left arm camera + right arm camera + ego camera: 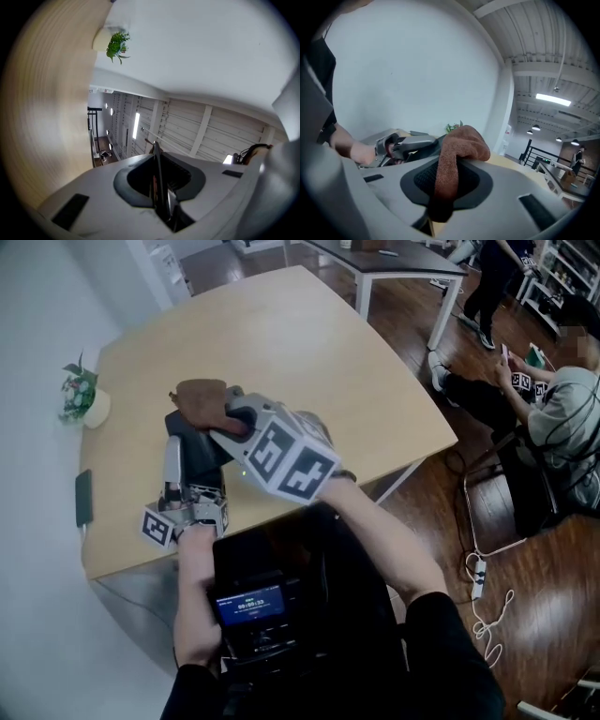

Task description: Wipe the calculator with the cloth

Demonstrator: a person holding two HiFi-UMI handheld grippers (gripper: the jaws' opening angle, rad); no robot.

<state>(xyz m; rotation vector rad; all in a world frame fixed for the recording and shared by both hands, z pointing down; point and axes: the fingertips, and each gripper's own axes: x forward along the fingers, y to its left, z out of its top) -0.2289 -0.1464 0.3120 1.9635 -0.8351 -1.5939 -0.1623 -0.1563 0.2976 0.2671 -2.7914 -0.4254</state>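
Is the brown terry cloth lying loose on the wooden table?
No, the brown terry cloth is clamped between the jaws of the right gripper, its free end bunched above them.

Head view: even, soft overhead light, cool & a bit flat; table (309, 343) bright w/ only faint shadows; dark wood floor (534, 587) has a dull sheen; small screen (248, 604) glows blue at btm. Both gripper views: heavy fisheye, black vignette at corners, straight lines bend twd edges. Left gripper view: white wall (201, 51) nearly blown out, table smeared & blurry at left, ceiling light (136, 125) glares, calculator (158, 187) edge-on, near black, no detail. Right gripper view: strip light (553, 99) bright at right, wall evenly lit, cloth (454, 154) close to lens, slightly soft
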